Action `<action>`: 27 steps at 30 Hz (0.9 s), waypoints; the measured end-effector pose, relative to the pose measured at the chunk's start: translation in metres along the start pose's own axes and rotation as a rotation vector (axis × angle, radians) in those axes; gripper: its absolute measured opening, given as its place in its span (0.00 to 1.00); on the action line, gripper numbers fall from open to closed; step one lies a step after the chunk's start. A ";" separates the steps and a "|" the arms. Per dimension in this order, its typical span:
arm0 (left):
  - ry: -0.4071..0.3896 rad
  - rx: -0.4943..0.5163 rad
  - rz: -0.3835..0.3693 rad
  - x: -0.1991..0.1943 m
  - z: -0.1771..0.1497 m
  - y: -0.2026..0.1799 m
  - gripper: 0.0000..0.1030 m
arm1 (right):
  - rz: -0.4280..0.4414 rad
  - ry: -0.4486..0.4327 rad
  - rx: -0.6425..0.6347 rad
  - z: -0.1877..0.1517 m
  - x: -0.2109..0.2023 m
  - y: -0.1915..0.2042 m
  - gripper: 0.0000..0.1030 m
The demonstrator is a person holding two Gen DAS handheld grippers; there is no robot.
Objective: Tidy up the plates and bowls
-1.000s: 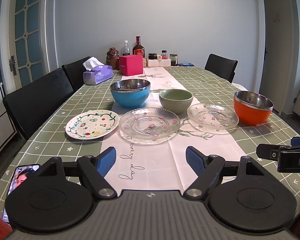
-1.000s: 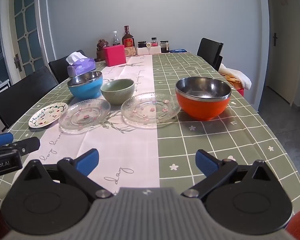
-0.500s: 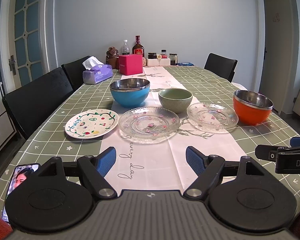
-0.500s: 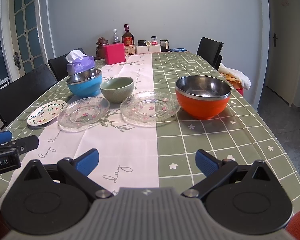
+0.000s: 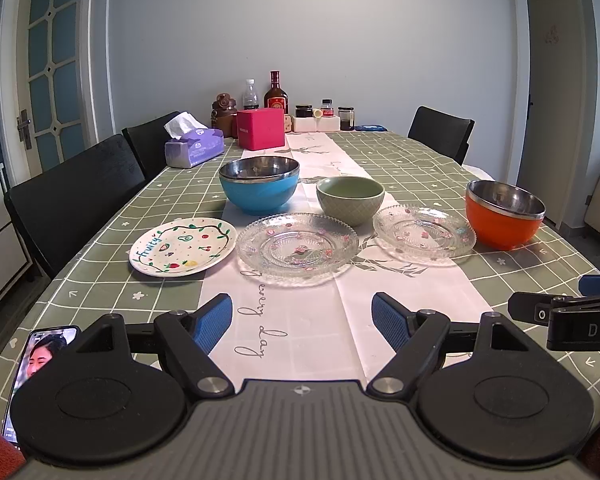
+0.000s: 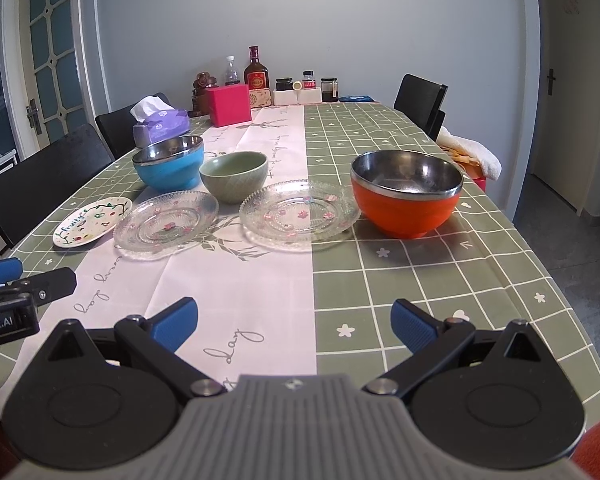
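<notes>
On the table stand a blue bowl (image 5: 259, 190), a green bowl (image 5: 350, 199) and an orange bowl (image 5: 504, 213). In front of them lie a white painted plate (image 5: 183, 245) and two glass plates (image 5: 298, 248) (image 5: 424, 235). All show in the right wrist view too: blue bowl (image 6: 169, 167), green bowl (image 6: 234, 176), orange bowl (image 6: 406, 198), white plate (image 6: 93, 227), glass plates (image 6: 166, 224) (image 6: 299, 214). My left gripper (image 5: 302, 322) is open and empty, short of the left glass plate. My right gripper (image 6: 294, 326) is open and empty, short of the right glass plate and orange bowl.
A phone (image 5: 40, 364) lies at the near left table edge. A tissue box (image 5: 194, 151), a pink box (image 5: 260, 128) and bottles (image 5: 276, 94) stand at the far end. Black chairs (image 5: 72, 196) line the left side; another chair (image 5: 440, 132) stands far right.
Both grippers have drifted slightly; the dishes sit a touch lower or nearer in view. Nothing was taken hold of or moved.
</notes>
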State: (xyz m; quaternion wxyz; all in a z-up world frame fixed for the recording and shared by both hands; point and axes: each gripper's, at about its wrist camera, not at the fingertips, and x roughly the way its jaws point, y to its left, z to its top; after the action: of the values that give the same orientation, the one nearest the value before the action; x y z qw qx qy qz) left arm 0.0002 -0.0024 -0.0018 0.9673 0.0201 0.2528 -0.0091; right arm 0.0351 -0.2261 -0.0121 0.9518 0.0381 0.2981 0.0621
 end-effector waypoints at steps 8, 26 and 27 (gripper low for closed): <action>0.001 0.000 0.000 0.000 0.000 0.000 0.90 | -0.001 0.000 -0.001 0.000 0.000 0.000 0.98; 0.001 0.000 -0.001 0.000 0.000 0.000 0.90 | -0.005 0.001 -0.004 -0.001 0.001 -0.001 0.98; 0.000 0.000 -0.001 0.000 0.000 0.000 0.90 | -0.005 0.001 -0.005 -0.001 0.001 -0.001 0.98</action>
State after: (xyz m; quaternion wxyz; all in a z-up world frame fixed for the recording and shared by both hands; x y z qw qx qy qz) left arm 0.0002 -0.0019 -0.0013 0.9672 0.0201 0.2530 -0.0094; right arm 0.0356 -0.2273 -0.0133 0.9518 0.0352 0.2987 0.0604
